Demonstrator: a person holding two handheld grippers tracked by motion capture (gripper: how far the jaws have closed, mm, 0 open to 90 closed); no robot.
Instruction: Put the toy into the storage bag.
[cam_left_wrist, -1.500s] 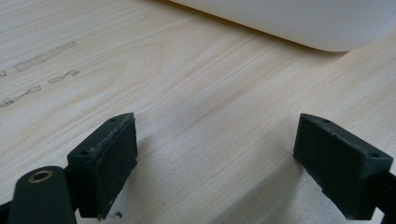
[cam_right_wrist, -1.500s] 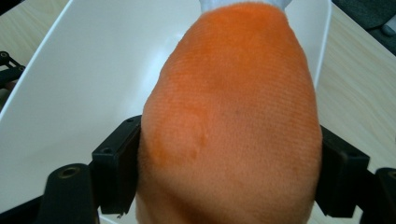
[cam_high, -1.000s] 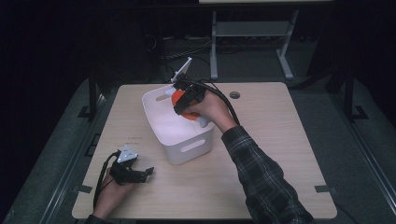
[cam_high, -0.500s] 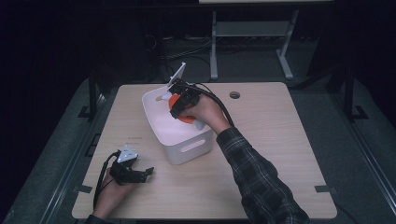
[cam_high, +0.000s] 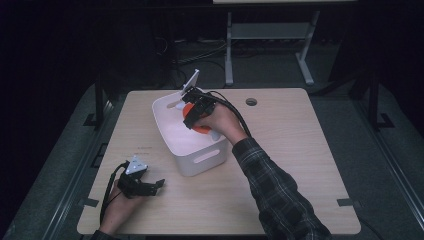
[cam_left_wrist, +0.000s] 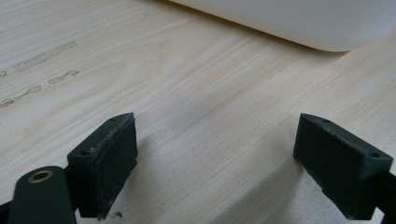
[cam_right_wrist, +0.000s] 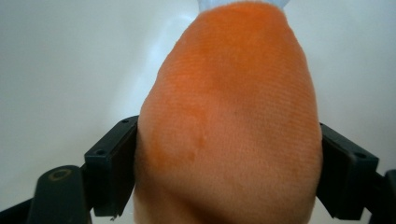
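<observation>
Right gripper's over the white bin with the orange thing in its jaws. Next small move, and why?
Probably lower a little and let go. The right gripper holds the orange plush object between its jaws, already inside the white bin rim, with white wall behind it. The left gripper is open over bare table.

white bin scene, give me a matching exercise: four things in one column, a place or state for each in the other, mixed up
Things:
1. orange plush toy
2. white bin
3. left tongs
4. right tongs

Places or states:
a. open, low over bare wood
b. between two black pads
c. on the table, handle slot in its side
d. reaching into the bin

Pairs: 1-b, 2-c, 3-a, 4-d
</observation>
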